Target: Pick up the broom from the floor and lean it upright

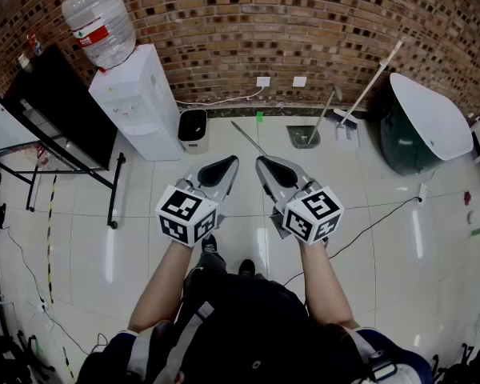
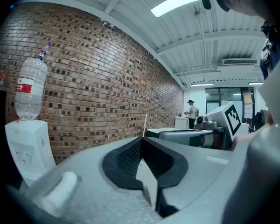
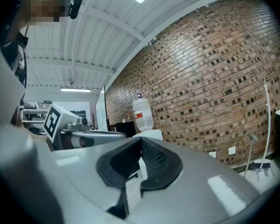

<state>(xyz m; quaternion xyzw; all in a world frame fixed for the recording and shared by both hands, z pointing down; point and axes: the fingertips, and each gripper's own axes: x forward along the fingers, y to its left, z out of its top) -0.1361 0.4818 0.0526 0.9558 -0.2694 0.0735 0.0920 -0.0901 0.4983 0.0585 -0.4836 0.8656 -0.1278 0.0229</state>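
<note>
A thin, dark broom handle (image 1: 246, 137) lies slanted on the white tiled floor ahead of me. Its near end goes out of sight behind my right gripper. Both grippers are held side by side above the floor and point toward the brick wall. My left gripper (image 1: 229, 162) (image 2: 142, 140) is shut, its jaws meeting at the tip with nothing between them. My right gripper (image 1: 262, 163) (image 3: 141, 140) is shut and empty too, its tip just short of the handle in the head view. Neither gripper touches the broom.
A white water dispenser (image 1: 140, 102) and a small bin (image 1: 193, 130) stand at the wall on the left. A dustpan (image 1: 304, 137) and a white long-handled tool (image 1: 368, 86) rest against the wall. A green tub (image 1: 424, 126) is at the right, and a cable (image 1: 376, 222) crosses the floor.
</note>
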